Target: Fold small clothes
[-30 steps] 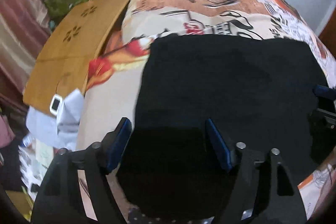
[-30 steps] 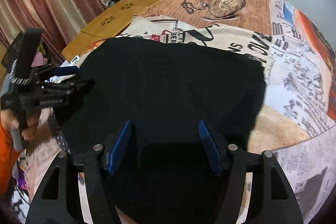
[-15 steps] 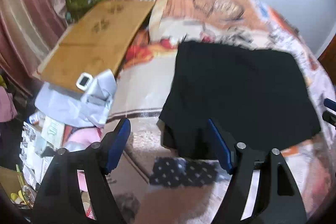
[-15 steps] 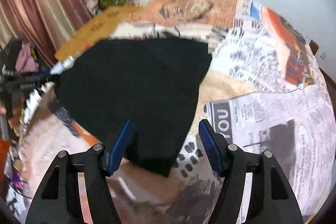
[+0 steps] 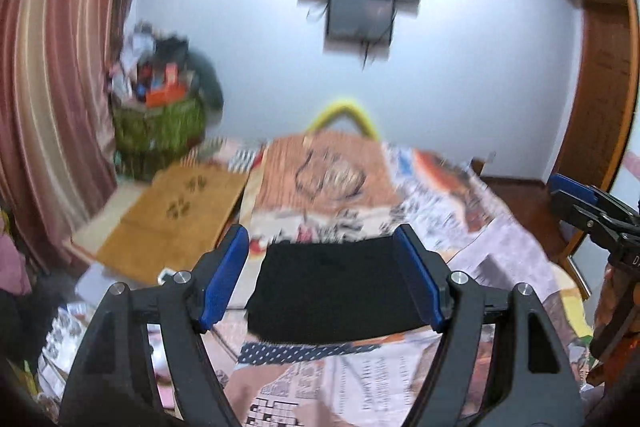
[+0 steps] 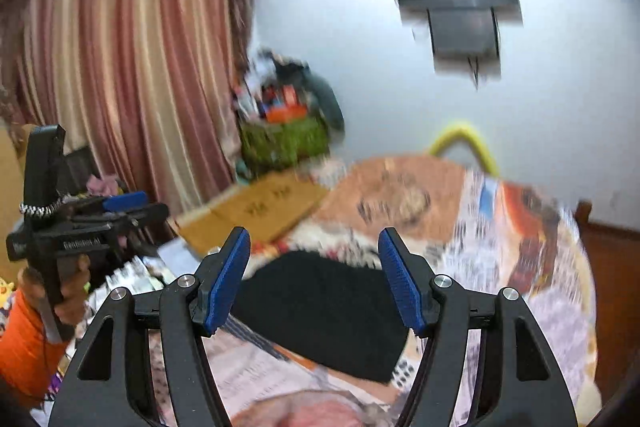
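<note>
Black cloth point(image 5: 340, 291) lies folded near the middle of the printed bedspread point(image 5: 472, 227); both grippers, left gripper point(image 5: 324, 275) and right gripper point(image 6: 316, 279), have lifted away, fingers apart and empty, so this fold looks finished.

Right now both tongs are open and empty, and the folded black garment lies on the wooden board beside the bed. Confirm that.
Not quite. The black garment lies on the printed bedspread, not the wooden board; the left wrist view shows it. Left tongs and right tongs are open and empty.
</note>
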The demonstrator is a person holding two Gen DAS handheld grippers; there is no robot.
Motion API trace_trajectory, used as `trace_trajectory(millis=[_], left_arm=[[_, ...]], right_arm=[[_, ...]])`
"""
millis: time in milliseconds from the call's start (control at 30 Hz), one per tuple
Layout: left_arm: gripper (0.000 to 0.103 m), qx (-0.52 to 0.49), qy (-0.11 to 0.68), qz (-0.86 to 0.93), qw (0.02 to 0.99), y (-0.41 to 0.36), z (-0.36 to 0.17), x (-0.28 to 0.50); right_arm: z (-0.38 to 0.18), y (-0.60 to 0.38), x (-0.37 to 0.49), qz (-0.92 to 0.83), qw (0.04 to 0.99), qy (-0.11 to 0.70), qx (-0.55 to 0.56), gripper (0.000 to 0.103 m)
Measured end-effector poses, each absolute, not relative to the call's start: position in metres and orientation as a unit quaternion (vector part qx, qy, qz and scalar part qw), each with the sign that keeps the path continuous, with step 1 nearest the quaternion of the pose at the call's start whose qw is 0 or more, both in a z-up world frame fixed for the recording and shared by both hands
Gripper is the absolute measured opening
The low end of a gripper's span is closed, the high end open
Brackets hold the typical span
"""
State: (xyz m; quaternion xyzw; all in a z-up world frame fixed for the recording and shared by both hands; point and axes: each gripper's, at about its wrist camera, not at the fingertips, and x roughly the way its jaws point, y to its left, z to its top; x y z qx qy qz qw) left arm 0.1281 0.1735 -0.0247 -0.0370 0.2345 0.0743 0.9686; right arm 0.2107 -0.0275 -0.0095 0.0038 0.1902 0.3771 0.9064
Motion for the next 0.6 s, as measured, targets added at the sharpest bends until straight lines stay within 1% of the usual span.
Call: trace_trajectory(millis=[200, 267, 300, 400, 533, 567, 600], left_arm=[[0.075, -0.021, 0.161, 0.079, 0.984, 0.134, 0.005, 0.077], [0.078, -0.024, 0.144, 0.081, 0.986, 0.124, 0.009, 0.062], [0.082, -0.025, 0.138, 0.082, 0.987, 0.119, 0.009, 0.056], [0.086, -0.025, 0.124, 0.095, 0.987, 0.107, 0.008, 0.039], [0.101, -0.033, 0.108, 0.104, 0.988, 0.1, 0.006, 0.024], [0.102, -0.033, 0.105, 0.105, 0.988, 0.099, 0.006, 0.019], [0.102, -0.034, 0.103, 0.105, 0.989, 0.099, 0.007, 0.017]], right_arm=[[0.016, -0.038, 0.155, 0.385, 0.917, 0.104, 0.016, 0.063], [0.017, -0.042, 0.142, 0.383, 0.919, 0.09, 0.023, 0.063], [0.016, -0.044, 0.136, 0.38, 0.921, 0.084, 0.024, 0.064], [0.012, -0.048, 0.124, 0.368, 0.927, 0.07, 0.023, 0.075], [0.01, -0.05, 0.12, 0.355, 0.932, 0.067, 0.021, 0.09], [0.009, -0.051, 0.12, 0.352, 0.933, 0.067, 0.021, 0.092], [0.008, -0.052, 0.121, 0.348, 0.935, 0.069, 0.021, 0.098]])
